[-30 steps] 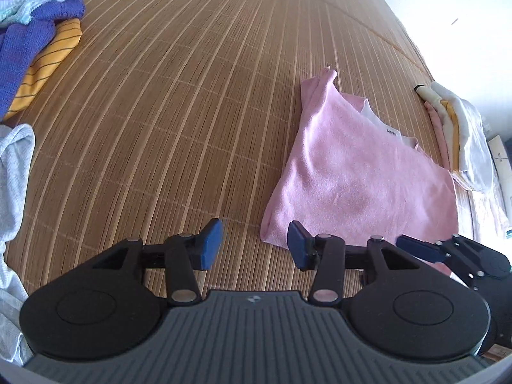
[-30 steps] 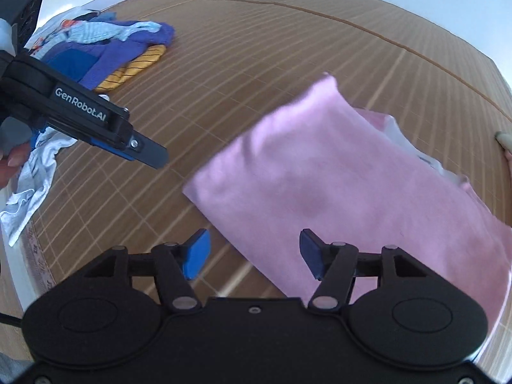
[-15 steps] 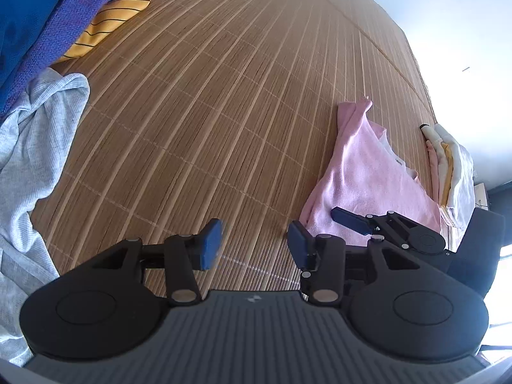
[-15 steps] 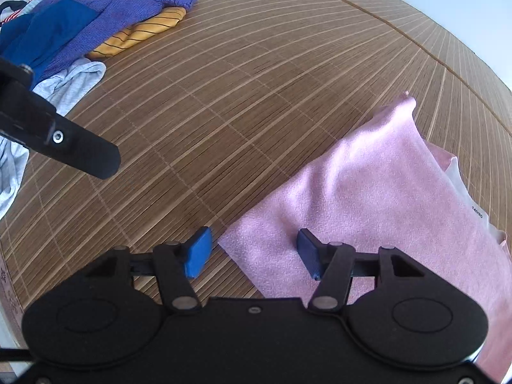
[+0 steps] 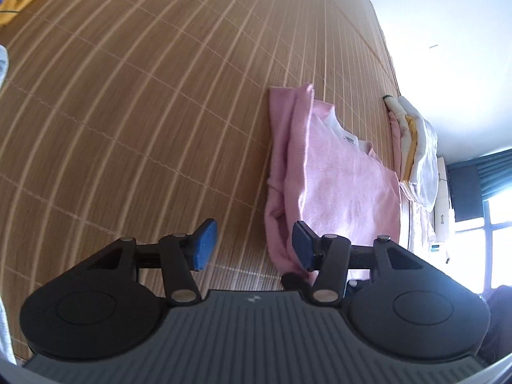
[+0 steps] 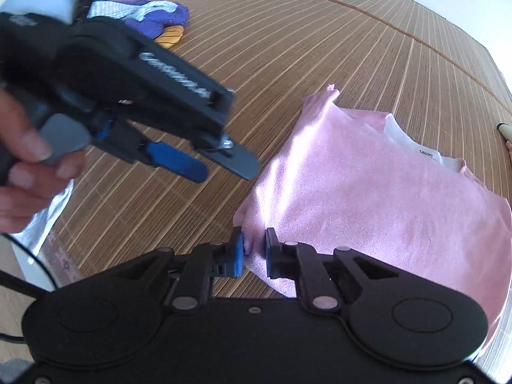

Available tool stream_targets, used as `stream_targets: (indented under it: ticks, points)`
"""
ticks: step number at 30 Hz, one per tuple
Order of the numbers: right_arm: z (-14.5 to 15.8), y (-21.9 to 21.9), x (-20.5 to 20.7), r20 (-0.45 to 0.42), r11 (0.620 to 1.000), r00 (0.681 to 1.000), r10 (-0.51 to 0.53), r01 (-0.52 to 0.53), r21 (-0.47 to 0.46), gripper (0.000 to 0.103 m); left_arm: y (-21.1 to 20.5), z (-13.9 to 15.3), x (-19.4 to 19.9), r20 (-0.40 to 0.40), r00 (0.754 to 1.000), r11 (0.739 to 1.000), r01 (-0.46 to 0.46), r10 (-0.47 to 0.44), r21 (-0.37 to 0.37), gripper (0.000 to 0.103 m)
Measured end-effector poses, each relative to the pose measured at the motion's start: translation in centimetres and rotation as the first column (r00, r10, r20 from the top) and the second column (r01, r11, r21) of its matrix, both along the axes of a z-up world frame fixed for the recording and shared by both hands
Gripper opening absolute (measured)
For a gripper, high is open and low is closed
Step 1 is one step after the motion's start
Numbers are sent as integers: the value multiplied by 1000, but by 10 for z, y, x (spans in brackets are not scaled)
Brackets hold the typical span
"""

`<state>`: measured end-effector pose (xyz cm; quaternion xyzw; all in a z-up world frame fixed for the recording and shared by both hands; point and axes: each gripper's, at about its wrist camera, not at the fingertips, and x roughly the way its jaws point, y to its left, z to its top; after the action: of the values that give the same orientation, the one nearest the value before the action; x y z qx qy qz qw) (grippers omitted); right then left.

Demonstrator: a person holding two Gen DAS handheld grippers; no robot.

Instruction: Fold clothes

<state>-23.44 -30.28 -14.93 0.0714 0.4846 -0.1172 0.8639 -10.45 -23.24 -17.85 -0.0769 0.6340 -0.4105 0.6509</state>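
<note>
A pink shirt (image 6: 377, 192) lies partly folded on the bamboo mat, its white neck label toward the far side. My right gripper (image 6: 254, 249) is shut on the shirt's near left corner, pinching a bunch of pink cloth between its blue pads. In the left wrist view the same pink shirt (image 5: 339, 179) lies ahead and to the right, its left edge rumpled and lifted. My left gripper (image 5: 254, 246) is open, with only mat between its fingers; its right pad sits against the shirt's near edge. From the right wrist view, the left gripper (image 6: 220, 164) hovers just left of the shirt, held by a hand (image 6: 25, 166).
A stack of folded white, yellow and pink clothes (image 5: 412, 147) rests beyond the shirt at the mat's right edge. A heap of purple, blue and yellow garments (image 6: 153, 22) lies far left, with a grey garment (image 6: 54, 211) nearer. Bamboo mat (image 5: 144, 112) stretches between them.
My right gripper has closed on the shirt's near left corner. The left gripper has swung right toward the shirt, still open. The shirt's left edge is now bunched and lifted.
</note>
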Motion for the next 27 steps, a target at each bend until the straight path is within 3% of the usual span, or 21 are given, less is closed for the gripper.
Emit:
stream_targets:
  ticks: [4, 10, 11, 13, 18, 22, 27]
  points:
    - [5, 19, -21, -8, 1000, 1000, 25, -25, 17, 14, -14, -13, -11, -46, 998, 999, 37, -36, 12, 58]
    - [24, 29, -44, 45, 994, 998, 52, -56, 97, 13, -26, -27, -23, -84, 994, 997, 66, -64, 29, 57]
    - [27, 30, -47, 51, 992, 997, 60, -65, 109, 13, -25, -26, -23, -71, 995, 997, 68, -66, 28, 56]
    - [33, 30, -52, 59, 990, 996, 64, -71, 125, 13, -27, -19, -24, -16, 997, 996, 81, -80, 43, 19]
    - [46, 15, -62, 107, 982, 994, 8, -28, 185, 13, -42, 17, -35, 95, 989, 993, 114, -117, 41, 13]
    - [58, -8, -73, 153, 965, 985, -85, 43, 259, 13, -73, 54, -56, 213, 965, 988, 145, -154, 57, 13]
    - [69, -48, -104, 170, 946, 967, -188, 131, 297, 13, -125, 80, -89, 277, 942, 981, 179, -192, 70, 13]
